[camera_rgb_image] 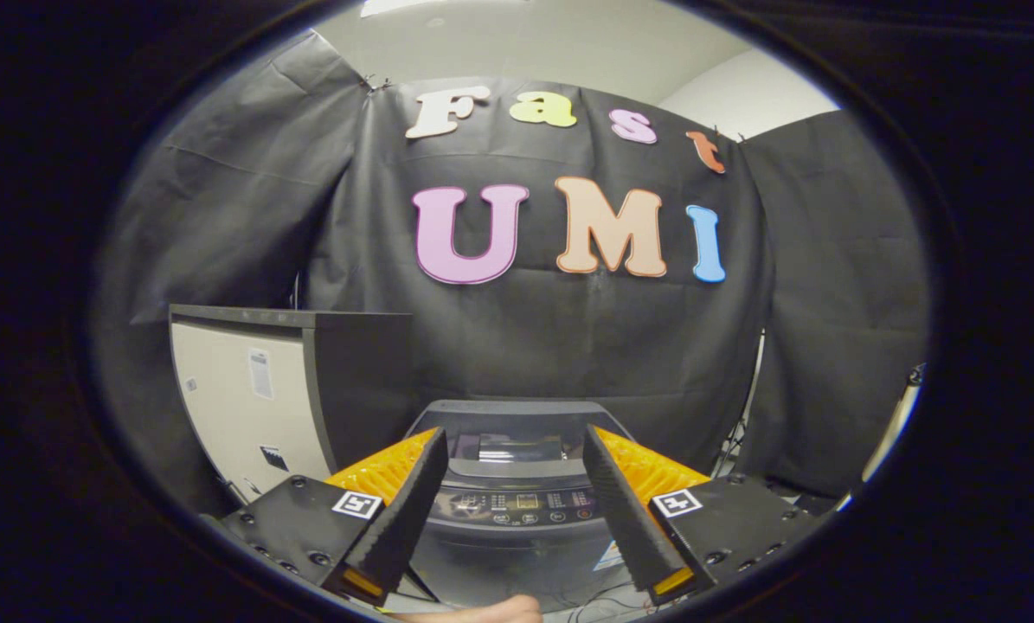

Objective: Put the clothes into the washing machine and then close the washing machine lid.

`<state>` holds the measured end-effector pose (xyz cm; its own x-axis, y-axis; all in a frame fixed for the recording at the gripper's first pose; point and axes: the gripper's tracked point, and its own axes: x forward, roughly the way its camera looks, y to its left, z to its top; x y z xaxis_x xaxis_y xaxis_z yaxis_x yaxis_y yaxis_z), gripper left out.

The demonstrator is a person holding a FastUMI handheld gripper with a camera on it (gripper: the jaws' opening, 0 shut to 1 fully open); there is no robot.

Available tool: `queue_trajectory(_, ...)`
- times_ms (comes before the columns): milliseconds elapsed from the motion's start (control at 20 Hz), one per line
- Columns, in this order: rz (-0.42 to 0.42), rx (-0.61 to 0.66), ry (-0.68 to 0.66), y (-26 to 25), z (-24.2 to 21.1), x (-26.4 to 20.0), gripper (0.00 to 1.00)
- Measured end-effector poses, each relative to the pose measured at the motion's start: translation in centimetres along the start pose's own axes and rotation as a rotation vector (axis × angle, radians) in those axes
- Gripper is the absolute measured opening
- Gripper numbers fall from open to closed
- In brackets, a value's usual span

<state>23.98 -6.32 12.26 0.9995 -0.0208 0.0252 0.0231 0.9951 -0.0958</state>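
I see my claw (514,450) wide open, with nothing between its fingers. Just ahead, seen through the gap, stands the dark grey top-loading washing machine (517,472) (its control panel (521,506) faces me). Beyond the left finger stands a white cabinet (248,389).

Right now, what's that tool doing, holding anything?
Tool: open, holding nothing; the washing machine sits beyond its fingers.

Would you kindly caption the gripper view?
Open gripper empty, facing dark grey top-loading washing machine beside white cabinet.
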Motion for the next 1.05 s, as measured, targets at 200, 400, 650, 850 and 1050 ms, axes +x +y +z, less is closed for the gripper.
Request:
queue_trajectory(200, 0.05, 0.01, 0.015, 0.8, -0.1, 0.2, 0.98)
queue_trajectory(400, 0.042, 0.007, -0.044, 0.1, 1.5, -0.7, 0.98)
queue_trajectory(650, 0.026, -0.035, -0.132, -1.0, 3.1, -1.7, 0.98)
queue_trajectory(850, 0.016, -0.126, -0.017, -2.9, -1.7, -0.7, 0.98)
queue_trajectory(1050, 0.069, -0.087, -0.047, -4.9, -3.9, 0.8, 0.98)
